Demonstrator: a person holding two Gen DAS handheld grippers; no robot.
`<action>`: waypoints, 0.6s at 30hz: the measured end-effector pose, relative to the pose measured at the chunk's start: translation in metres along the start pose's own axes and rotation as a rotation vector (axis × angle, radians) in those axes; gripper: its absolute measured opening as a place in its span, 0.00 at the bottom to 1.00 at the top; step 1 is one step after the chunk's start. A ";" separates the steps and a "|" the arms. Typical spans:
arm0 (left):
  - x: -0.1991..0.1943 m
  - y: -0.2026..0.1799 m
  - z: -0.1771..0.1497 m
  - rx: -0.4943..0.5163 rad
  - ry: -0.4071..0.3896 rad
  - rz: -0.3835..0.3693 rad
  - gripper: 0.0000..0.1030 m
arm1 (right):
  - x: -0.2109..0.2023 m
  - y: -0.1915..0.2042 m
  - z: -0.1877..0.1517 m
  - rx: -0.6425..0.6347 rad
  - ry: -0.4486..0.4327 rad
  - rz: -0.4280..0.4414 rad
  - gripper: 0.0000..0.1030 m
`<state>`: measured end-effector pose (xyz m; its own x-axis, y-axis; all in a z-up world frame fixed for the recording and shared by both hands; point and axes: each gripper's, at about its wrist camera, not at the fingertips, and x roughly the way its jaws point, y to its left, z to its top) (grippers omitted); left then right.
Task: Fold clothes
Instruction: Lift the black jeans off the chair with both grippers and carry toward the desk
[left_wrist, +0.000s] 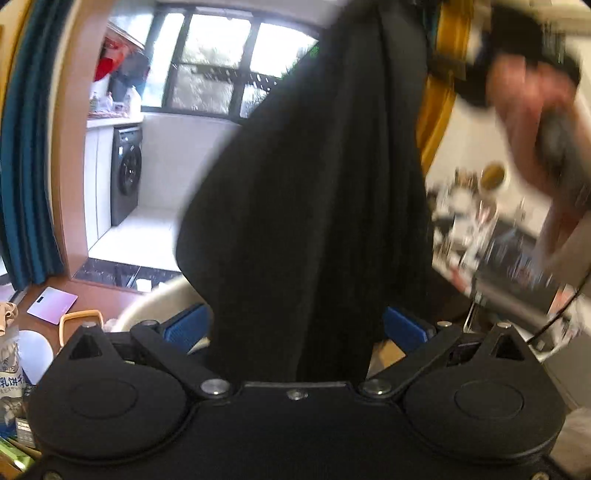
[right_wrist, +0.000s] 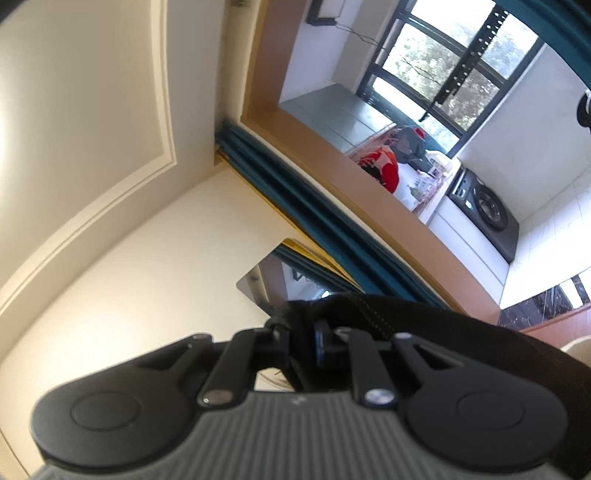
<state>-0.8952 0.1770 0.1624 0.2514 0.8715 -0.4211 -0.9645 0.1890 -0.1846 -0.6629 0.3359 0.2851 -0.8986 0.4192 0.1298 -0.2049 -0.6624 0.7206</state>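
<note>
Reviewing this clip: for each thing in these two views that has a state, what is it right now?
black garment: lifted, hanging down, pinched at an edge by the right gripper.
left gripper: open, fingers spread wide, cloth hanging between them unpressed.
right gripper: shut on the black garment.
washing machine: door closed.
teal curtain: drawn aside, bunched.
</note>
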 end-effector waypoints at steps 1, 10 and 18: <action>0.011 -0.007 0.000 0.003 0.010 -0.002 1.00 | -0.001 0.004 -0.001 -0.014 0.004 0.003 0.13; 0.089 -0.052 -0.036 0.167 0.157 0.186 0.96 | -0.020 0.041 -0.005 -0.046 0.002 0.050 0.13; 0.035 -0.010 -0.028 -0.098 0.061 0.197 0.13 | -0.049 0.066 0.005 -0.081 -0.080 0.092 0.13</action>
<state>-0.8745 0.1928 0.1242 0.0660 0.8578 -0.5097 -0.9837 -0.0297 -0.1773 -0.6299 0.2748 0.3296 -0.8817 0.4006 0.2492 -0.1566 -0.7468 0.6464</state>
